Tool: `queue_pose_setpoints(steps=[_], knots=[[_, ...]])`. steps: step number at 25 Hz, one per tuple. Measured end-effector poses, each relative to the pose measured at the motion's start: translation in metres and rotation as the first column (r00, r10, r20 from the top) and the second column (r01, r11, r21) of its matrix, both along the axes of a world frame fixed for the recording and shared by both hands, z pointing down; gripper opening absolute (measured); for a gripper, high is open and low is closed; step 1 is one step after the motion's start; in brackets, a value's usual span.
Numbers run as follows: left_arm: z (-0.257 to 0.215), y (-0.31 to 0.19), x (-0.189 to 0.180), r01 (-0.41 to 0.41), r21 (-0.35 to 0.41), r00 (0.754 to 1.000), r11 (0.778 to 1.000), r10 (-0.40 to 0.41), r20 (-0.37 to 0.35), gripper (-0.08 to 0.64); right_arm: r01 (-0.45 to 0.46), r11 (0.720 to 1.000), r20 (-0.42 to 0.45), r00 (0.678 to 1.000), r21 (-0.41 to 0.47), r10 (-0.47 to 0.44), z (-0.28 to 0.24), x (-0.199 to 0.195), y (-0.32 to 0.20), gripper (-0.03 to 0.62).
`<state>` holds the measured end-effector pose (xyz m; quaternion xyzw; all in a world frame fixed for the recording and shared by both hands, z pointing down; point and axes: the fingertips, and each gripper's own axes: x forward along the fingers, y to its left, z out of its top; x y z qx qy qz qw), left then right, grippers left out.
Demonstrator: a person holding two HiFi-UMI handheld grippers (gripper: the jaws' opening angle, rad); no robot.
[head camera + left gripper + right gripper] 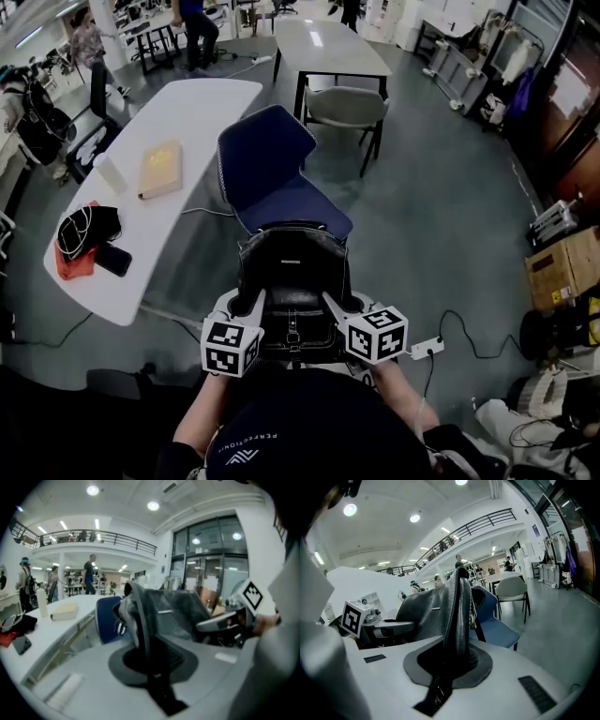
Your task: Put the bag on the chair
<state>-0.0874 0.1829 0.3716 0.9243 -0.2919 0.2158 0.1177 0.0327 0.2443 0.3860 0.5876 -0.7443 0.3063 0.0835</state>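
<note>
Black leather bag (292, 272): clamped by its sides in left gripper (253, 302) and right gripper (330, 302), held at front edge of blue padded chair (286, 192); seemingly not yet set down, release left.

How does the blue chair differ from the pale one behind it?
The blue chair is navy; the pale chair is light grey. The blue chair stands just beyond the bag, its seat turned toward it; the pale chair stands farther off, pushed up to the far table, its back toward the camera. Both stand upright.
</note>
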Motion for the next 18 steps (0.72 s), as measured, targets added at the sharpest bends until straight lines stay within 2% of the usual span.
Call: queue_pose_setpoints(steps=[10, 18], knots=[[0.015, -0.032, 0.012, -0.018, -0.032, 1.000, 0.999, 0.019, 0.020, 0.043, -0.016, 0.999, 0.023, 1.000, -0.031, 0.016, 0.017, 0.010, -0.030, 0.028], [0.032, -0.092, 0.030, -0.040, -0.060, 0.999, 0.997, 0.041, 0.016, 0.043, -0.034, 0.997, 0.018, 0.999, -0.069, 0.036, 0.033, 0.027, -0.086, 0.028]])
